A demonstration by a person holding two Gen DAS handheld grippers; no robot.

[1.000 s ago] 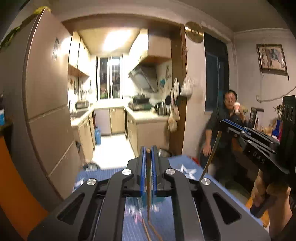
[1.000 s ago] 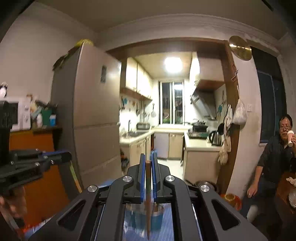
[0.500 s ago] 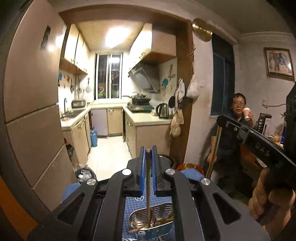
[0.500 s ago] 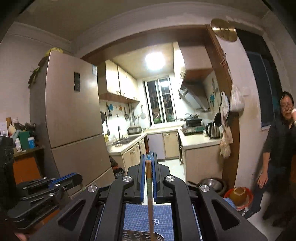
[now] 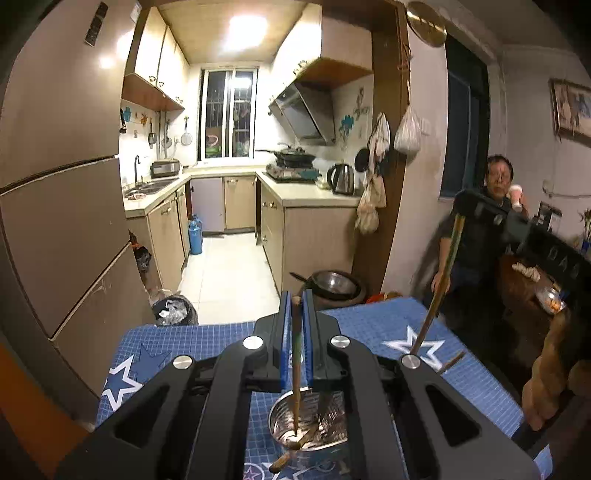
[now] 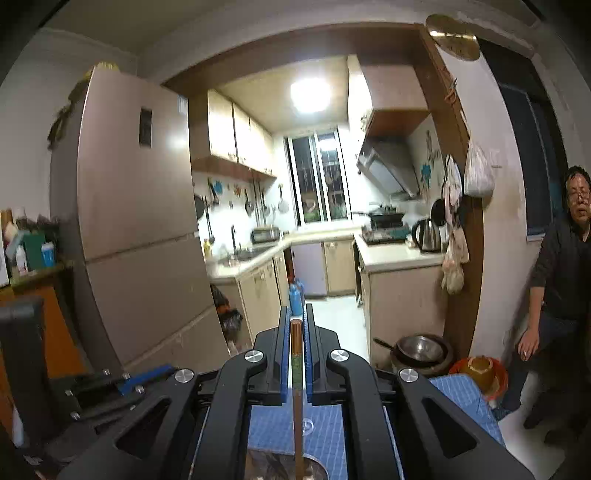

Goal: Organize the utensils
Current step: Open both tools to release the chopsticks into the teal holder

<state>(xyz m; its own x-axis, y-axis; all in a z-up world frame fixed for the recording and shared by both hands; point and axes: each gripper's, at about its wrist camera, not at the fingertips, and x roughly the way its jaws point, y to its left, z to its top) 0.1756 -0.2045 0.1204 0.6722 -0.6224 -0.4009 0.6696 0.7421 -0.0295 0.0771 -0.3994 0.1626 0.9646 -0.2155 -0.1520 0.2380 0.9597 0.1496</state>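
Hand-held grippers (image 5: pixel 296 306) (image 6: pixel 296 325), each clenched on a slim wooden chopstick (image 5: pixel 295 369) (image 6: pixel 296 406), above perforated steel basket (image 5: pixel 310 424).

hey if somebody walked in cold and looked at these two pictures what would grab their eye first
Most striking is the pair of claws, each shut on a chopstick: the left claw holds its chopstick upright, tip down in the metal utensil basket on the blue star-patterned mat. The right claw pinches a second chopstick just above that basket. Behind, a bright ceiling light draws the eye into the narrow kitchen.
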